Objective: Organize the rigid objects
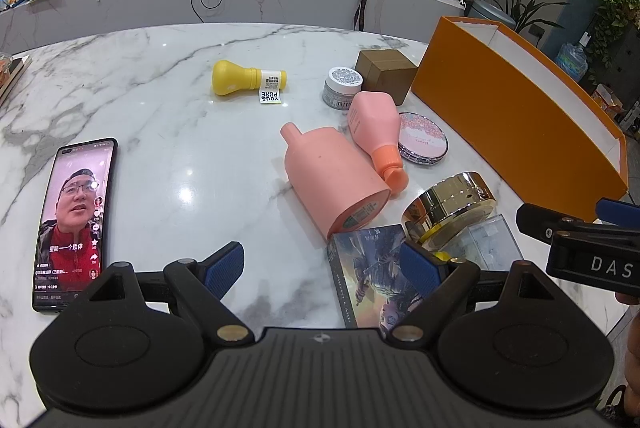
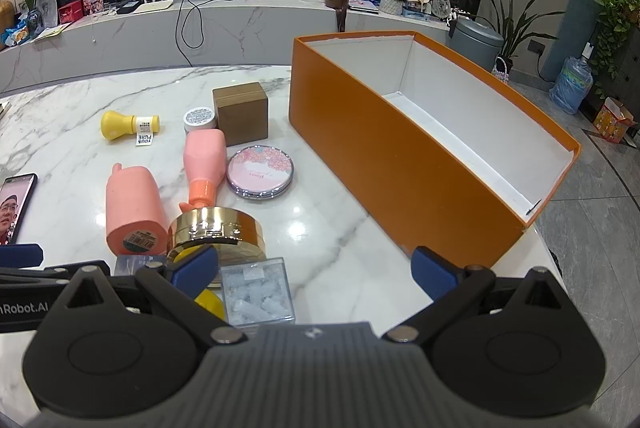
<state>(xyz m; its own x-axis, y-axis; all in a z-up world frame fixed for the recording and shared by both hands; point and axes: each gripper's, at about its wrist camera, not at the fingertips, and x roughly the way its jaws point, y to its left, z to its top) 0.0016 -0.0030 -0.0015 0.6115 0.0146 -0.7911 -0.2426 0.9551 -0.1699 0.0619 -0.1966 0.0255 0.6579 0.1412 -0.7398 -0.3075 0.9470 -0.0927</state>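
Note:
My left gripper (image 1: 322, 268) is open, low over the marble table (image 1: 160, 99), with nothing between its fingers. Just ahead lie an illustrated flat box (image 1: 372, 276), a large pink container (image 1: 332, 179) on its side, a pink bottle (image 1: 374, 131), a gold jar (image 1: 450, 205) and a clear plastic box (image 1: 484, 244). Farther off are a yellow bottle (image 1: 244, 77), a silver jar (image 1: 342, 87), a brown box (image 1: 386, 73) and a floral compact (image 1: 422, 141). My right gripper (image 2: 316, 270) is open and holds nothing, beside the clear box (image 2: 258, 288), near the orange box (image 2: 400, 155).
The orange box's white inside holds nothing. A phone (image 1: 74, 224) with a lit screen lies at the table's left front. A small yellow object (image 2: 210, 302) sits partly hidden under my right gripper's left finger. The table edge curves close on the right, with floor beyond.

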